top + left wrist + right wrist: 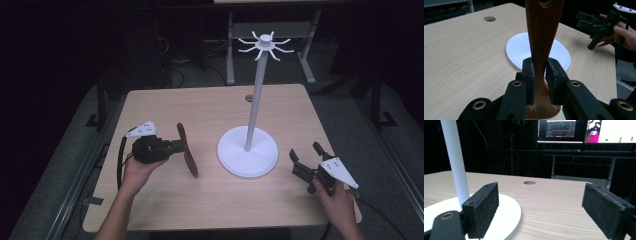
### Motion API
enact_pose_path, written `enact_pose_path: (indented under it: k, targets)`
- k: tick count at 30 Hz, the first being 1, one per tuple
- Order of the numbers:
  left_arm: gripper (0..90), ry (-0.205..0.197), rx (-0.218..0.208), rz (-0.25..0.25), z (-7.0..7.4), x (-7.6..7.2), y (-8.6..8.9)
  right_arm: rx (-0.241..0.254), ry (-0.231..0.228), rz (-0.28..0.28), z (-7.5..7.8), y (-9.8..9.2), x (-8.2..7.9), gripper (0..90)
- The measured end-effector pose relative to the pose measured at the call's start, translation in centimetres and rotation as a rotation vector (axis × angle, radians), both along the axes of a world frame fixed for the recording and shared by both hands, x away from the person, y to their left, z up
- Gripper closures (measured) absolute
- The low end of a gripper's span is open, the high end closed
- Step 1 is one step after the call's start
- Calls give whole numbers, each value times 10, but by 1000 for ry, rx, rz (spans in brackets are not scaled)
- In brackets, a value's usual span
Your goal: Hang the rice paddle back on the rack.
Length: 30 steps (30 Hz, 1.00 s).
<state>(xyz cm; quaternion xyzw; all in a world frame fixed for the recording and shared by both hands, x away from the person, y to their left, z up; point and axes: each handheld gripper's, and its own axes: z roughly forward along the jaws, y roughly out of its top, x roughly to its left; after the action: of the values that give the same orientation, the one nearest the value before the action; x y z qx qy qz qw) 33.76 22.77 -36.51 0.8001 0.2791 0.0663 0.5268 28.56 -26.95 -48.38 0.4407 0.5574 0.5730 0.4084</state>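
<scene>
L gripper (pixel 172 147) fingers (pixel 528 75) clamped wooden utensil (pixel 186 150) at its neck, left of white stand (pixel 248 150), prob. for hanging; R gripper (pixel 305 161) fingers (pixel 482 207) wide apart, empty, right of stand.

Left gripper (pixel 179 146) held level over the table in the left hand (pixel 142 167), pointing right, jaws clamped tight, pads (pixel 529 75) pressing from both sides. Left forearm rising from the bottom edge. Right gripper (pixel 305 156) low at the right in the right hand (pixel 337 197), pointing up-left, jaws spread wide, pads (pixel 485 207) well apart, nothing between.
</scene>
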Motion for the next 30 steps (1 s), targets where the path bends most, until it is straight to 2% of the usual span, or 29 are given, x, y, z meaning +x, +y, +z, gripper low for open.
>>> enact_pose_path:
  k: [8,30]
  targets:
    - [773,-33,-45,-26,16,1,0,-1,0,-1,0,0,0,135]
    - [772,-122,-70,-102,66,13,-27,-1,-1,-1,0,0,0,135]
